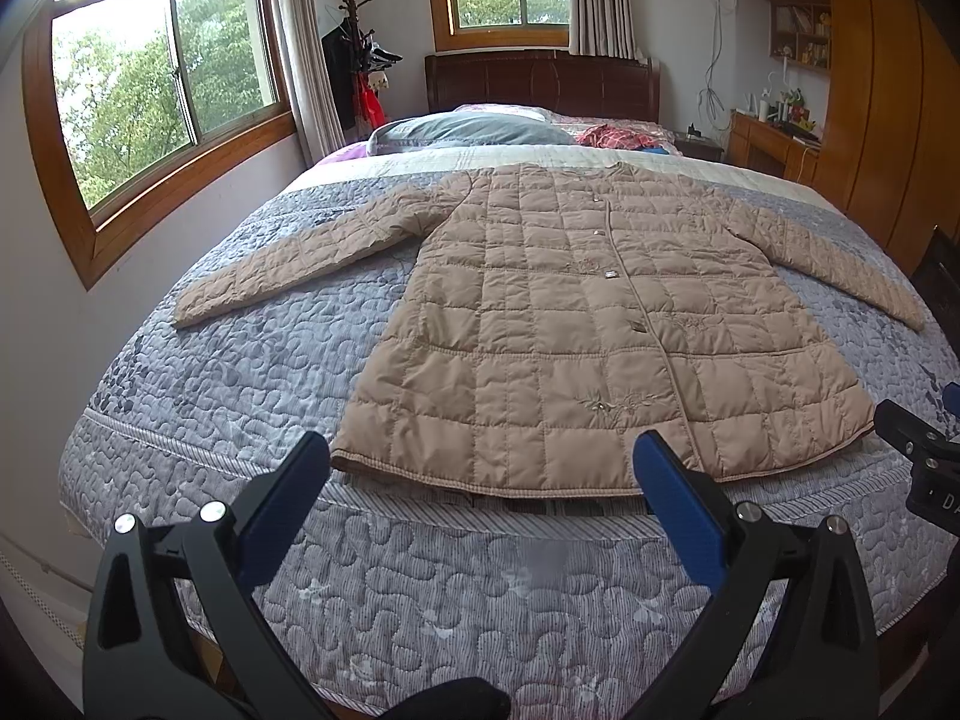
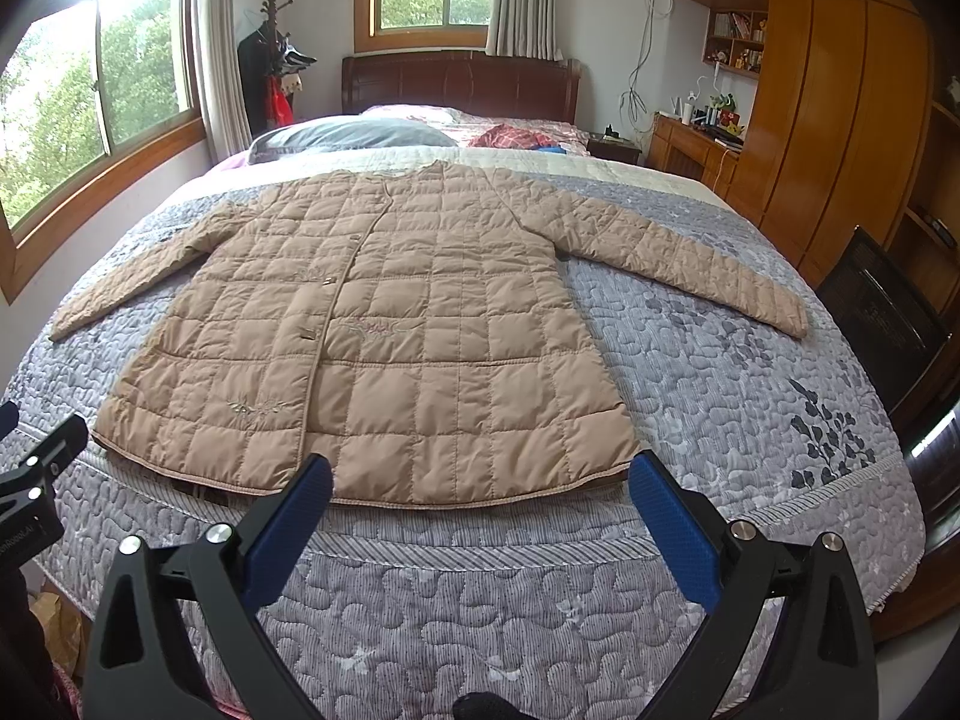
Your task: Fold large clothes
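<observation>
Quilted coat (image 1: pixel 576 324) lies flat on the bedspread (image 1: pixel 252 360); both hand-held grippers spread wide, empty.

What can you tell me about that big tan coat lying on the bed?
The coat is a long, tan, quilted garment stitched in squares, with a puffy, slightly shiny look. It lies flat, front side up and buttoned closed, on the grey patterned bedspread. Both sleeves are spread out to the sides, the round collarless neck points toward the headboard, and the hem lies near the bed's foot. Small embroidered motifs flank the front closure. Nothing but the bedspread touches it.
</observation>
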